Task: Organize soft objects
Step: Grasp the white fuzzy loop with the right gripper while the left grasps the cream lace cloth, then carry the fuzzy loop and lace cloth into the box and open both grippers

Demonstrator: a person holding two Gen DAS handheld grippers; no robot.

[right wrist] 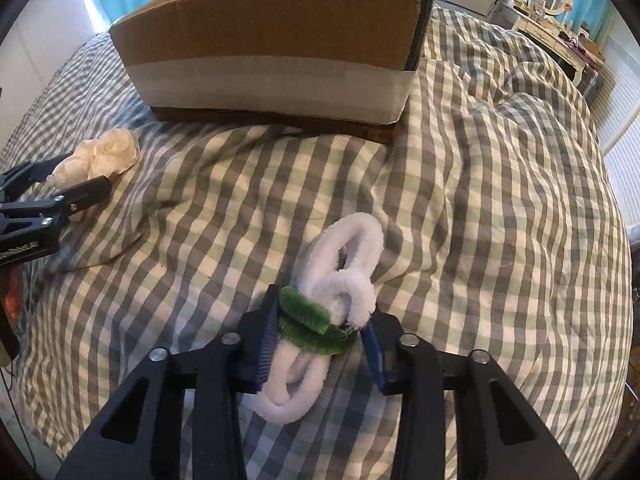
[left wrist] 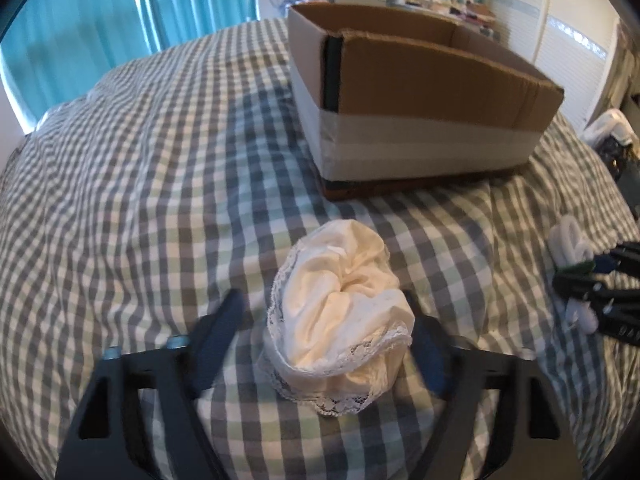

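Cardboard box [left wrist: 420, 92] unlabelled, left claw [left wrist: 324, 320] straddling lace cloth [left wrist: 340, 300]

Checked bed [left wrist: 160, 168]: box [left wrist: 420, 120], lace cloth [left wrist: 340, 296], chenille loops [right wrist: 340, 280].

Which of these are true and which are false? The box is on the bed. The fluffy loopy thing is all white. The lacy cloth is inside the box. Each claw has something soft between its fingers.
1. The cardboard box sits on the checked bedspread. True.
2. The fuzzy loop bundle is all white. False: part of it is green.
3. The lacy white cloth is inside the box. False: it lies on the bedspread, in front of the box.
4. The left claw and right claw each have something soft between their fingers. True.
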